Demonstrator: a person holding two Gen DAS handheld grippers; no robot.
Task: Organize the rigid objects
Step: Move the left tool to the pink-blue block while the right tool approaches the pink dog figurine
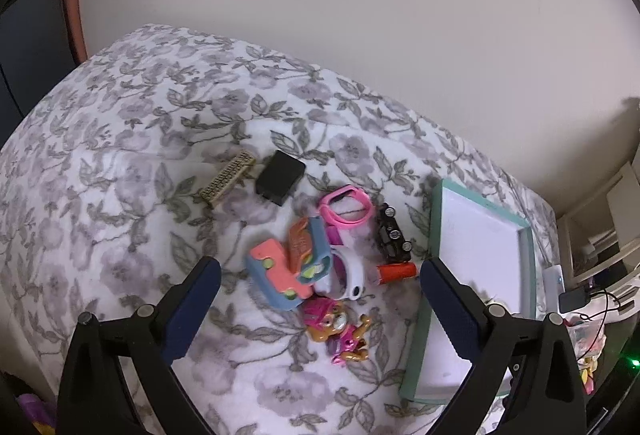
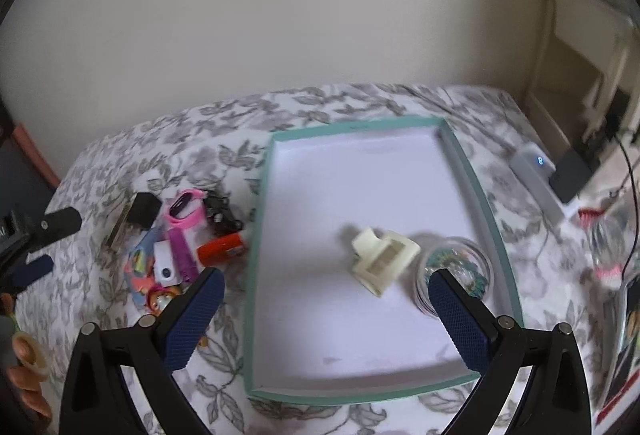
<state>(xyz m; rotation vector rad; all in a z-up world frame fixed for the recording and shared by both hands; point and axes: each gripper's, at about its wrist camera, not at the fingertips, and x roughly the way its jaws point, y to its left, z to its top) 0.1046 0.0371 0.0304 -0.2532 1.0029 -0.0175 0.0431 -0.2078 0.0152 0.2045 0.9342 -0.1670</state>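
Observation:
A pile of small toys lies on the floral bedspread (image 1: 120, 163): a pink watch (image 1: 346, 211), black toy car (image 1: 393, 239), orange tube (image 1: 396, 272), blue-and-coral toy camera (image 1: 286, 267) and pink pup figure (image 1: 338, 329). A black box (image 1: 281, 177) and a patterned block (image 1: 229, 179) lie just beyond. My left gripper (image 1: 320, 269) hangs open above the pile, holding nothing. The teal-rimmed tray (image 2: 256, 235) holds a cream clip (image 2: 382, 259) and a clear round jar (image 2: 452, 271). My right gripper (image 2: 326, 278) is open over the tray, nothing between its fingers.
A plain wall backs the bed. Right of the tray lie a white power bank (image 2: 534, 165), a black device (image 2: 570, 175) with a cable, and a clear bottle (image 2: 608, 239). A hand (image 2: 24, 355) shows at the lower left. Shelving stands at the far right.

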